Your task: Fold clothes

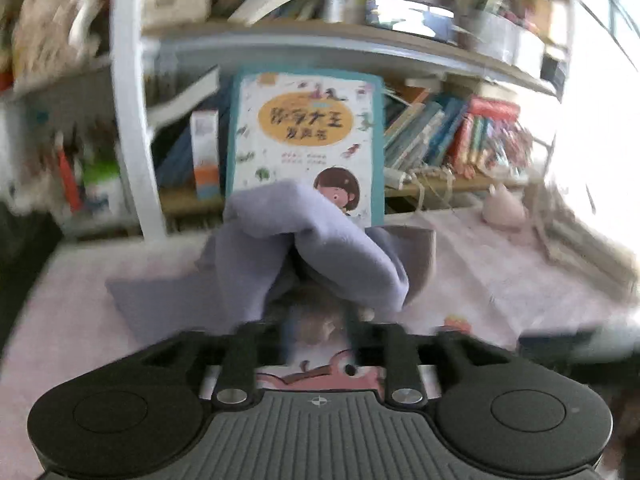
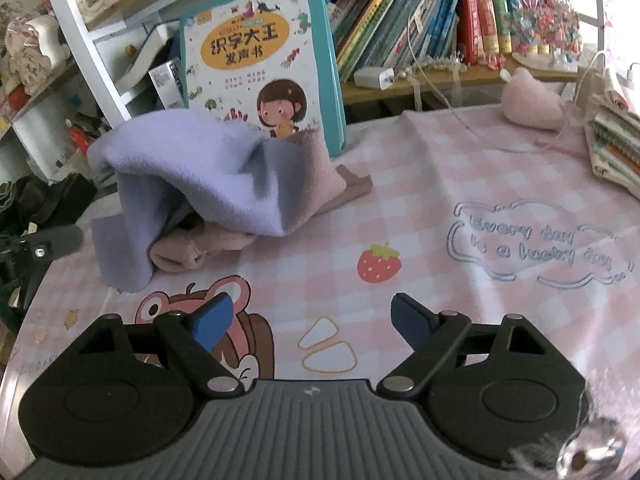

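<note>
Daylight glares white at three o'clock; the left wrist view is motion-smeared, the right wrist view sharp, both bowed at their rims

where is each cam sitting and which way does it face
Left wrist: rides the left gripper, facing the bookshelf, close behind the bunched lavender cloth; its fingers are blurred.
Right wrist: rides the right gripper, angled down over the pink tablecloth; blue fingertips apart, empty.
Shared: cloth, children's book, tablecloth.

Likely a child's room: crowded bookshelves [image 2: 420, 20], cartoon tablecloth [image 2: 440, 184].
</note>
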{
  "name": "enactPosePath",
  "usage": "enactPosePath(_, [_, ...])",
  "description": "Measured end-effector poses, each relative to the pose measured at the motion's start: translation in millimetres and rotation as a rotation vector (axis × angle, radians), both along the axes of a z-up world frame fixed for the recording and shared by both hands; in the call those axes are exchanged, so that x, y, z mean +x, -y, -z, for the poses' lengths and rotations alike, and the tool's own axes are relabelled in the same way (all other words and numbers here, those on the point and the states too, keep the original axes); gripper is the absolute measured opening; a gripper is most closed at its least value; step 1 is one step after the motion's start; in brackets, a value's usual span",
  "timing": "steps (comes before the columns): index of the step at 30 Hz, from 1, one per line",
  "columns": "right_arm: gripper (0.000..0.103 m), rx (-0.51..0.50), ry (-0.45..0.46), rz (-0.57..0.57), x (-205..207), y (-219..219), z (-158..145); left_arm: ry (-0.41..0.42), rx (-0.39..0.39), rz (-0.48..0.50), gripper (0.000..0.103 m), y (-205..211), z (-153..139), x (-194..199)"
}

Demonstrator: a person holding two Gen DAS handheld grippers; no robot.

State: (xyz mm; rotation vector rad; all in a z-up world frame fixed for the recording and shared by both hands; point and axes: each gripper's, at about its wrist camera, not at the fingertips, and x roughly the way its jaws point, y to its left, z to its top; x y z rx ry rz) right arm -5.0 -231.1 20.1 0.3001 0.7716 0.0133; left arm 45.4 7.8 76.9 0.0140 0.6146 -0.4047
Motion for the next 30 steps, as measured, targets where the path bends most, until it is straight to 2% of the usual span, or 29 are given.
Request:
enactPosePath(1, [0.087,0.001,-0.002,-0.003,0,-2,0,-0.022,-0.057,-0.023,0.067,-3,-1,6])
enactPosePath(3, [0.087,0.000,0.002,-0.014,-4,-5,-1,-0.056,-0.200,-0.078,0.077,-8,-3,22])
enactPosePath(6, [0.088,-0.010,0.003,-0.028,-11,-8,-1,-0.142,-0.358,-0.117,0.077,-8,2,60])
enactPosePath(8, [0.088,-0.013,-0.003,-0.033,-15,-10,0,-0.217,-0.468,-0.169,0.072,-8,10,87])
enactPosePath(9, [0.088,-0.014,-0.005,-0.035,-18,-10,0,-0.263,-0.526,-0.208,0.051,-8,16,101])
enactPosePath(10, [0.088,-0.017,-0.004,-0.038,-20,-10,-1,-0.298,-0.595,-0.241,0.012,-10,23,112])
enactPosePath(13, [0.088,-0.037,0.015,-0.051,-28,-9,-6,-0.304,-0.707,-0.325,0.006,-19,19,127])
enactPosePath(17, [0.088,-0.111,0.079,-0.084,-35,-10,-17,-0.057,-0.683,-0.210,0.006,-29,-45,97])
enactPosePath(19, [0.088,-0.155,0.106,-0.113,-34,-13,-22,0.009,-0.743,-0.110,0.006,-46,-77,75])
enactPosePath(21, [0.088,-0.196,0.139,-0.159,-30,-20,-27,0.088,-0.753,-0.007,0.006,-60,-107,47])
enactPosePath(24, [0.089,-0.242,0.197,-0.241,-23,-37,-34,0.166,-0.767,0.082,0.006,-79,-139,11])
enactPosePath(27, [0.089,-0.264,0.254,-0.332,-18,-59,-40,0.211,-0.814,0.105,0.006,-106,-158,-13])
enactPosePath(30, [0.089,-0.247,0.296,-0.414,-18,-78,-44,0.254,-0.821,0.083,0.006,-128,-161,-33])
